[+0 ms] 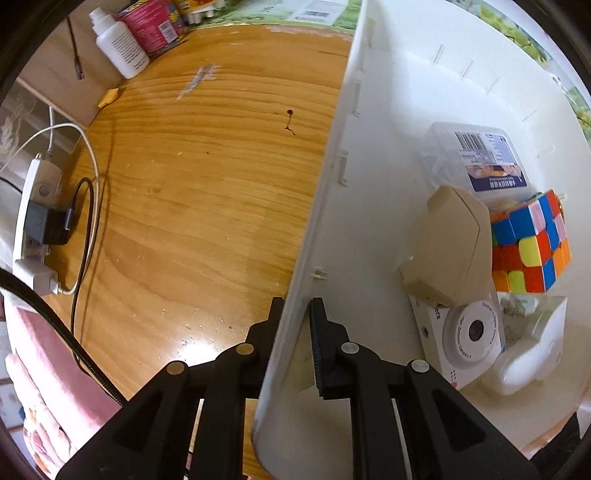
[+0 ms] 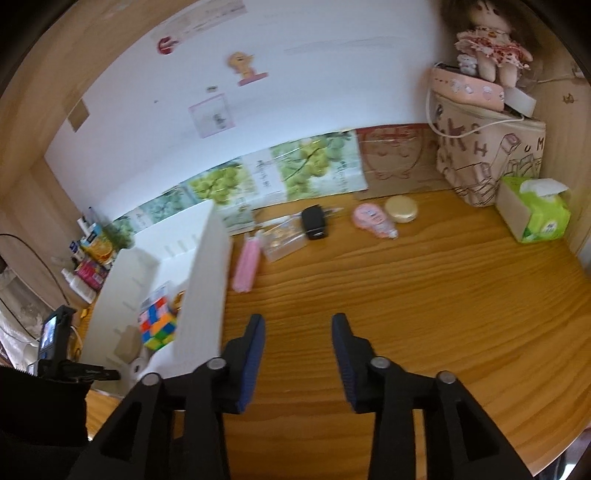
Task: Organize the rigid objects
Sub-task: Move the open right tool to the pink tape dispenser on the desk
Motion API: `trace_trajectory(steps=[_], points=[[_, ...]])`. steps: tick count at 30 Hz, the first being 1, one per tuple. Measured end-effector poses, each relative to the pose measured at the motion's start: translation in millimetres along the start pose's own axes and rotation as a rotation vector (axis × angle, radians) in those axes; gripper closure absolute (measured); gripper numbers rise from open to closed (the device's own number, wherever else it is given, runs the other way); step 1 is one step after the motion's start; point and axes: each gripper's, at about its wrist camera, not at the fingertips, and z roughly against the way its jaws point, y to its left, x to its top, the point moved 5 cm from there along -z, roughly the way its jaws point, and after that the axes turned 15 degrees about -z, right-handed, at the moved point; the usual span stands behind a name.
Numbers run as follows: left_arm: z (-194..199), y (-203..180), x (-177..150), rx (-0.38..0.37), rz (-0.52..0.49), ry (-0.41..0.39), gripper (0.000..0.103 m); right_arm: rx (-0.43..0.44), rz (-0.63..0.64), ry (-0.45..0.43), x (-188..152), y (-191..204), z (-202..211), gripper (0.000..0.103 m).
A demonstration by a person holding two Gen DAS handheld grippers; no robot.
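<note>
A white plastic bin (image 1: 332, 166) stands on the wooden desk. My left gripper (image 1: 295, 306) points straight down and is shut on the bin's near wall, one finger outside and one inside. Inside the bin lie a colour cube (image 1: 532, 243), a clear labelled box (image 1: 484, 158), a beige object (image 1: 450, 247), a white toy camera (image 1: 465, 336) and a white rounded item (image 1: 528, 362). My right gripper (image 2: 298, 325) hovers open over bare desk, right of the bin (image 2: 203, 288), with nothing between its fingers. Further back lie a pink case (image 2: 245, 264), a clear box (image 2: 282, 238), a black key fob (image 2: 314, 221), a pink correction tape (image 2: 373, 218) and a gold tin (image 2: 401, 208).
A green tissue box (image 2: 532, 210) and a printed bag (image 2: 487, 155) with a doll on top stand at the back right. A white bottle (image 1: 118, 44), a pink can (image 1: 147, 26), and a power strip (image 1: 33, 221) with cables line the desk's left side. A sleeve (image 2: 40, 417) is at lower left.
</note>
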Motion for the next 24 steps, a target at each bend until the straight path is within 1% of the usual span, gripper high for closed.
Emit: trace_trajectory(steps=[3,8,9,10,14,17,19,22,24], points=[[-0.6,4.2,-2.9,-0.004,0.038,0.002,0.088,-0.004,0.022,0.003,17.0,-12.4,-4.3,0.054],[-0.4,5.5,-4.0,-0.003,0.059,0.024,0.087,-0.018,0.078,-0.004,48.1,-29.6,-16.5,0.036],[0.2,5.3,-4.3,-0.001,0.057,0.03,0.087,-0.026,0.093,-0.006,56.3,-33.5,-20.9,0.035],[-2.4,2.4,3.5,0.0,0.058,0.035,0.087,-0.032,0.101,-0.007,61.4,-36.7,-23.9,0.033],[-5.1,-0.3,11.4,0.003,0.065,0.057,0.087,-0.051,0.14,-0.006,86.7,-46.8,-43.7,0.026],[-7.3,-0.9,17.1,0.016,0.057,0.072,0.086,-0.072,0.179,0.005,100.5,-49.9,-63.7,0.024],[-7.7,-3.1,19.8,0.026,0.049,0.086,0.086,-0.071,0.195,0.015,105.2,-50.2,-75.6,0.024],[-8.6,-6.6,22.1,0.039,0.036,0.101,0.085,-0.056,0.216,0.027,109.8,-49.4,-97.5,0.024],[-9.6,-7.9,23.2,0.045,0.033,0.111,0.085,-0.066,0.226,0.049,109.8,-49.9,-115.6,0.024]])
